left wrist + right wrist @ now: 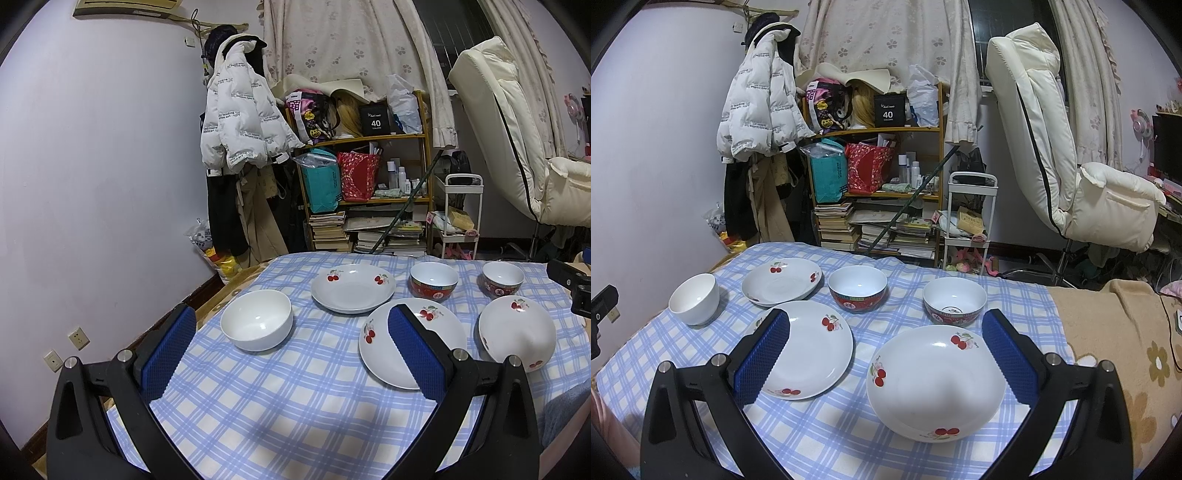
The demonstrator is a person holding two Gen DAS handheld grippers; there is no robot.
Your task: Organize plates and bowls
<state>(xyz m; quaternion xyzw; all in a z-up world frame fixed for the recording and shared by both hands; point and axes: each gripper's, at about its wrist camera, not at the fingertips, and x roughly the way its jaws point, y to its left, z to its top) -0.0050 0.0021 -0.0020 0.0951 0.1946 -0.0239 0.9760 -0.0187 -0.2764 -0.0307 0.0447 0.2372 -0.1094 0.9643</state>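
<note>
On the blue checked cloth (295, 406) stand three white cherry-print plates: one at the back (352, 287) (782, 281), one in the middle (436, 332) (812, 349), one on the right (517, 332) (934, 380). A plain white bowl (257, 319) (695, 304) stands at the left. Two red patterned bowls (433, 280) (503, 278) stand behind; they also show in the right wrist view (857, 288) (954, 302). My left gripper (291, 332) is open and empty above the cloth. My right gripper (886, 341) is open and empty above the near plates.
A cluttered wooden shelf (365, 177) with bags and books stands behind the table. A white jacket (240, 118) hangs at the left wall. A white office chair (1071, 147) and a small white trolley (967, 221) stand at the right. A brown flowered blanket (1126, 350) lies right of the cloth.
</note>
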